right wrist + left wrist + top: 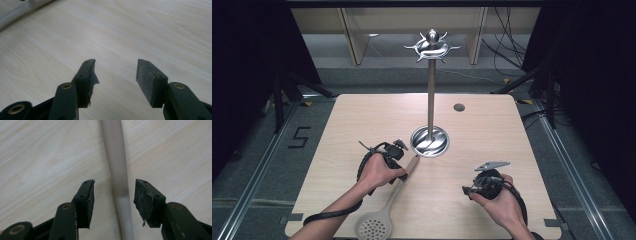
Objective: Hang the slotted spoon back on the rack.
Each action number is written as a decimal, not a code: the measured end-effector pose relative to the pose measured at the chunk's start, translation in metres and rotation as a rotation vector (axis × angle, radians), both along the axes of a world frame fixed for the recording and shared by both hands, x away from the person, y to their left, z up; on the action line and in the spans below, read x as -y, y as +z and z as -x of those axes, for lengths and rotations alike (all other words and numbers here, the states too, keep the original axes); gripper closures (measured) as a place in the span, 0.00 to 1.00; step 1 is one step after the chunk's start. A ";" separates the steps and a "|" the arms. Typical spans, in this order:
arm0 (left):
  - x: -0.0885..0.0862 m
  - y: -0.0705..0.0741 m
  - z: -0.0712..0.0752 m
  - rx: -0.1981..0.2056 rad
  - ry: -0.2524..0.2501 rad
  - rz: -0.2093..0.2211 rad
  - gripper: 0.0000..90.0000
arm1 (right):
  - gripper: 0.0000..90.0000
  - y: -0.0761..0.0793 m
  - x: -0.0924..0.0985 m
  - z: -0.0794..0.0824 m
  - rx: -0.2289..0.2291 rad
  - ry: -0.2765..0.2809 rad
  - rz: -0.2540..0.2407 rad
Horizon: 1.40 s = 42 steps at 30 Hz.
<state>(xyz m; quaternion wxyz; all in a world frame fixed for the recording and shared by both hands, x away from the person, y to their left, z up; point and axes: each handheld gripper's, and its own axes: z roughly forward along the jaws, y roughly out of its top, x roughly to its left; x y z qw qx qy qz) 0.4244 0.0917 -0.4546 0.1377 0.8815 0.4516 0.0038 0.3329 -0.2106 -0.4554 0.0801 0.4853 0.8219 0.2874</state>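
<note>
A beige slotted spoon [373,226] lies on the wooden table [362,115], its perforated head near the front edge and its handle running up toward the stand. My left gripper [399,157] is over the upper part of that handle. In the left gripper view the handle [117,157] passes between the open jaws, nearer the right pad, and neither pad presses on it. My right gripper [473,188] rests low at the front right, open, with bare wood between its jaws [116,72].
A metal utensil stand [430,100] rises from a round shiny base [430,141] at the table's middle, with a ring of hooks on top [431,47]. A small grey round cap [459,107] sits at the back right. Dark curtains flank the table.
</note>
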 end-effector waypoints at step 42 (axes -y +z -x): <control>0.025 -0.022 -0.012 -0.049 -0.004 -0.049 0.79 | 0.55 -0.002 -0.003 0.002 0.010 -0.002 -0.011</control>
